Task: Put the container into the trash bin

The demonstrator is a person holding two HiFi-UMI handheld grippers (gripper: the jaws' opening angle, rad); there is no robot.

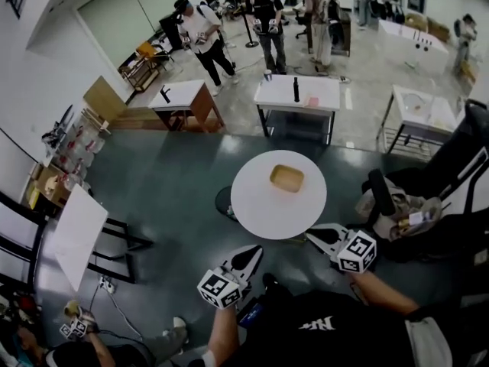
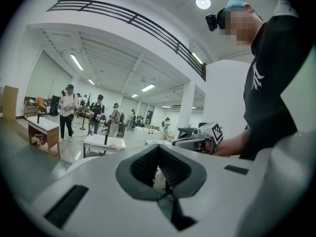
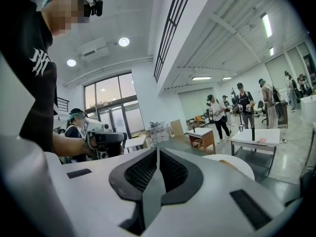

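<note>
A shallow tan container (image 1: 286,178) lies on the round white table (image 1: 256,205), toward its far side. My left gripper (image 1: 252,252) is shut and empty, just short of the table's near edge. To its right, my right gripper (image 1: 315,235) is also shut and empty, with its tips at the table's near right rim. In the left gripper view the left gripper (image 2: 158,154) has its jaws pressed together, and the right gripper (image 2: 200,141) shows beyond them. The right gripper view shows the right gripper (image 3: 157,157) closed, with the table edge (image 3: 232,164) ahead.
A dark round object (image 1: 223,202) sits on the floor, partly under the table's left side. A black chair with a bag (image 1: 412,212) stands at the right. A white board on a black frame (image 1: 76,232) is at the left. Tables and several people stand farther back.
</note>
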